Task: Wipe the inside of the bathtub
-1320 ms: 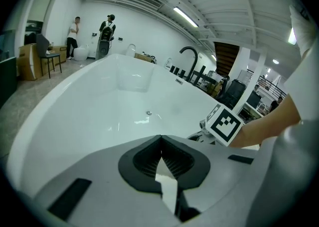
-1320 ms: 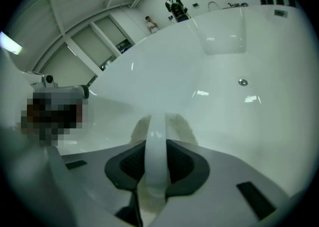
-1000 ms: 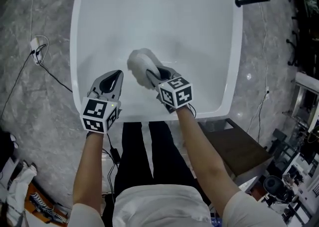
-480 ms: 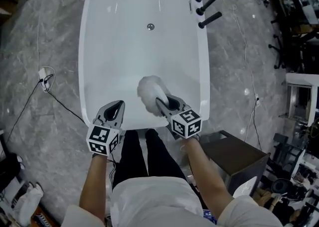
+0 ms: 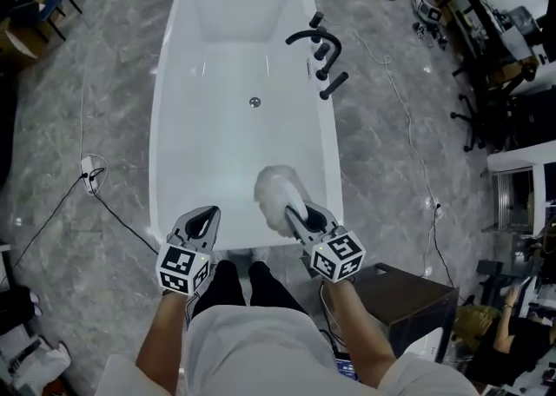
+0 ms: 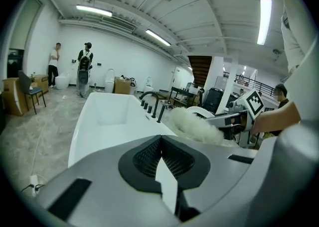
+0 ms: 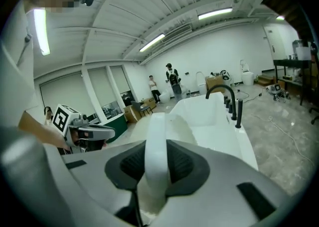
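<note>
Seen from the head, a person stands at the near end of a white bathtub (image 5: pixel 172 168), with a gripper in each hand over that end. The left gripper (image 5: pixel 205 214) hangs above the near rim, left of the middle. The right gripper (image 5: pixel 293 214) reaches in right of the middle, and a fluffy white duster (image 5: pixel 276 190) sticks out ahead of it over the tub's near inner slope. No view shows whether the duster touches the tub.

Only the gripper views show the jaws. In the left gripper view, the left gripper (image 6: pixel 160 141) has its jaws closed tip to tip with nothing between them. The duster (image 6: pixel 194 124) shows off to its right. In the right gripper view, the right gripper (image 7: pixel 154 154) is clamped on a smooth white band of the duster (image 7: pixel 154 136), which the head view hides.

Further off, only the head view shows the drain (image 5: pixel 254 102) in the tub floor. The black faucet (image 5: pixel 314 38) stands on the right rim. Both gripper views also take in two people (image 6: pixel 84 74) standing by the far wall.
</note>
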